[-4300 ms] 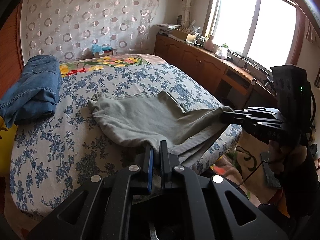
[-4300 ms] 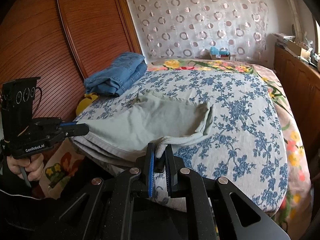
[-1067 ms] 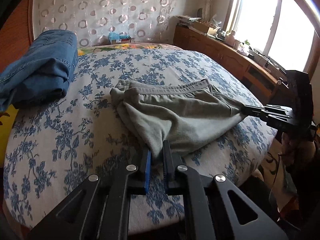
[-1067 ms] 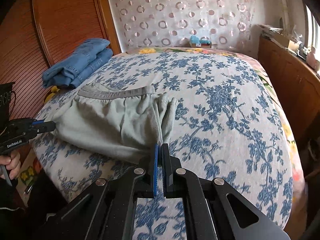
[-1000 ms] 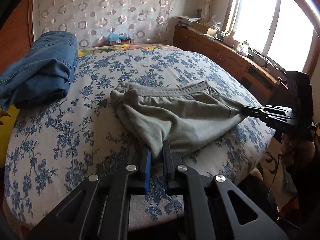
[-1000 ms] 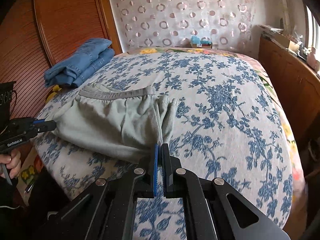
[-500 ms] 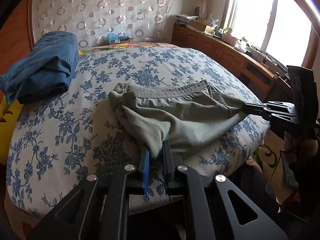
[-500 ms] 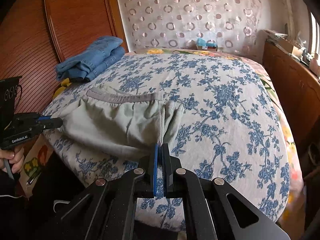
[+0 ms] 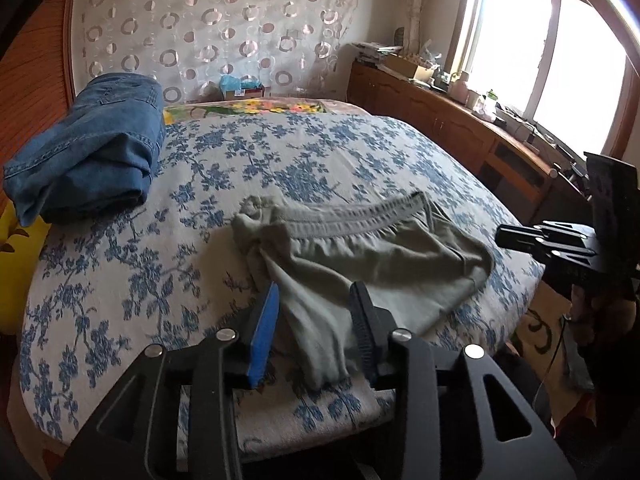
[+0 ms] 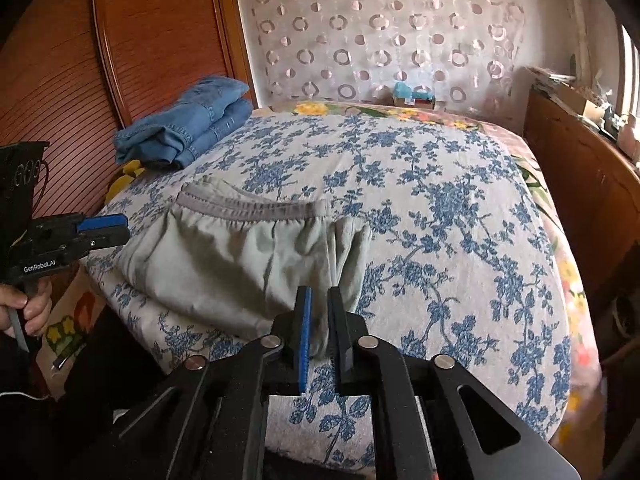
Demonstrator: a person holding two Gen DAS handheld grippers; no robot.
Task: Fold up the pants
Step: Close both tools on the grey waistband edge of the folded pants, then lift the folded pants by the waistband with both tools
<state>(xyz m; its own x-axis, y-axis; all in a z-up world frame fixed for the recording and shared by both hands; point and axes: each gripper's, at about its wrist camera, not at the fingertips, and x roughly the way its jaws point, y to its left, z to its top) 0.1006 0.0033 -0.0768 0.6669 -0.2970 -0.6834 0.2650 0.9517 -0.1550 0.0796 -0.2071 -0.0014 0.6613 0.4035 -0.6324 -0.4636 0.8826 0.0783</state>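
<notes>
stage: the grey pants [image 9: 360,256] lie folded into a short bundle on the bed [image 9: 120,280]; both grippers look to be letting go after a fold.
done: judging by the layers, the legs are doubled under or over, with the waistband on the far side of the bundle.
left to do: the fold is loose and uneven, so probably a tidy-up or one more fold, then perhaps stacking by the folded jeans [image 9: 88,152].
left gripper [image 9: 314,312]: its jaws have just been opening; they stand apart with a tongue of cloth lying between them, not pinched.
right gripper [image 10: 318,320]: its jaws have just parted a little; a narrow gap shows, cloth edge between the pads, no clear pinch.
where: pants at the near edge of the bed, towards its near left corner in the right wrist view; jeans well apart at the far left edge.
look: soft, thin, pale grey-green cloth, gathered elastic waistband, rumpled; one corner bunched, near flap trailing towards the bed's edge.
</notes>
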